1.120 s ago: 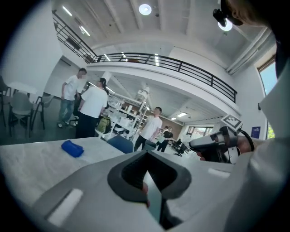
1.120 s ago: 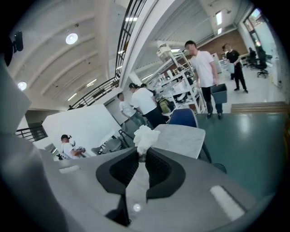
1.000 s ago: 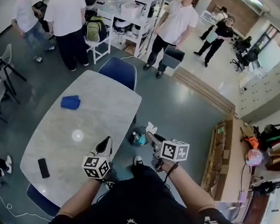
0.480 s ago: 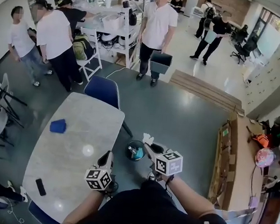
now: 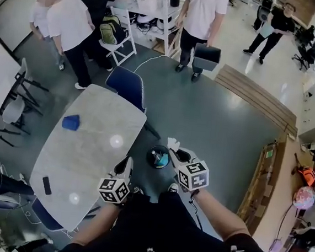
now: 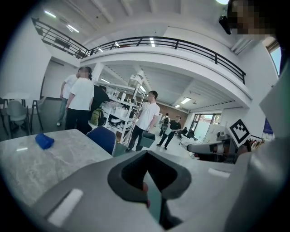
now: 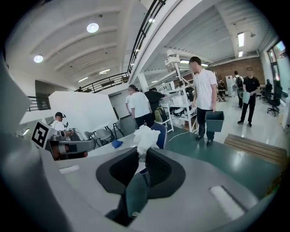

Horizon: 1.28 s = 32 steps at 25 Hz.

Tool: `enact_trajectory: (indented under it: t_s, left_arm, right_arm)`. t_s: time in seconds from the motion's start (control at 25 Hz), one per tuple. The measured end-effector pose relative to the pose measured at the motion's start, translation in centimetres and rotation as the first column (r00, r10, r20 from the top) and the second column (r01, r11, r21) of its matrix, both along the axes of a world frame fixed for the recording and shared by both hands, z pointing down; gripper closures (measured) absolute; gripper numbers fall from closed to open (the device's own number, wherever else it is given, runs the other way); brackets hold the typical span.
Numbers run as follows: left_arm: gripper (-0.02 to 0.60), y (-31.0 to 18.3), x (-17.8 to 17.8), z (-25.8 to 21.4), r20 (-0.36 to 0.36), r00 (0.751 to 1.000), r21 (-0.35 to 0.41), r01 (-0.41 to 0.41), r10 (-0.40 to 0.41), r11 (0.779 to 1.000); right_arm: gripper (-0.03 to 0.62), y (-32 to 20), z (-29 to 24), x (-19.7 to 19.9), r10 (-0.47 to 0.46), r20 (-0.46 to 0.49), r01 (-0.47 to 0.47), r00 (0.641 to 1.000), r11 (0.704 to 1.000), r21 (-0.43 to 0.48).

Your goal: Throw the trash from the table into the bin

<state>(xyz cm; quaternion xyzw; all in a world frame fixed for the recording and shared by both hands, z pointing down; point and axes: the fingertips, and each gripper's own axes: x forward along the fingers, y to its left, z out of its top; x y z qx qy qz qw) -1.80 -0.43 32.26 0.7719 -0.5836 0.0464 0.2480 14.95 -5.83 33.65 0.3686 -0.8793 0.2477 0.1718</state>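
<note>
1. White crumpled paper (image 7: 145, 135) is pinched between the jaws of my right gripper (image 7: 141, 154). The right gripper view shows it bunched up above the jaw tips.
2. From the head view, my right gripper (image 5: 174, 152) holds that paper at the edge of the dark round bin (image 5: 150, 151). The bin stands on the floor just beside the pale stone bench (image 5: 82, 160). I cannot tell whether the paper is directly over the opening.
3. Only the head view shows the bin, and teal and blue scraps lie inside it.
4. My left gripper (image 6: 146, 154) has its jaws pressed together with nothing between them. In the head view it sits at the bench's near edge, close to the bin.
5. A blue object (image 5: 71, 122) lies on the bench's far part and shows in all three views. A dark flat phone (image 5: 47, 185) near the bench's near-left end shows only in the head view.
6. Each gripper view catches the other gripper at its edge.
7. A blue chair (image 5: 127, 85) stands at the bench's far end, and beyond it a person holds a grey box (image 7: 214, 121).
</note>
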Motion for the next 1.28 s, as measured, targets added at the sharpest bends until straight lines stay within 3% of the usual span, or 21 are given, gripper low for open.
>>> enact_trajectory:
  t_s: [0.36,0.64,0.88,1.12,1.28]
  left_arm:
    - [0.580,-3.6,-1.9,0.1,0.045,0.999,-0.008,-0.022,0.022,1.000]
    - [0.580,-4.8,-1.2,1.8,0.037,0.996,-0.020,-0.086,0.086,0.996]
    - [0.580,-5.4,-2.0,8.8,0.041,0.995,-0.060,-0.089,0.092,0.994]
    - [0.580,-2.7,-3.1,17.7,0.046,0.997,-0.161,-0.046,0.054,0.986]
    - [0.580,-1.6,-3.9,25.1,0.035,0.999,-0.216,-0.031,0.039,0.976]
  right_arm:
    - [0.519,-2.2,-0.6,-2.5,0.004,0.017,-0.004,1.000,1.000,-0.006]
    - [0.519,-2.9,3.5,-2.0,0.052,-0.039,-0.054,0.998,0.997,-0.048]
    - [0.519,-2.6,14.1,-2.4,0.054,-0.122,-0.072,0.991,0.987,-0.145]
    - [0.519,-0.4,28.3,-1.8,0.064,-0.225,-0.134,0.972,0.940,-0.314]
    - [0.519,-0.2,35.9,-3.3,0.049,-0.201,-0.114,0.978,0.937,-0.329]
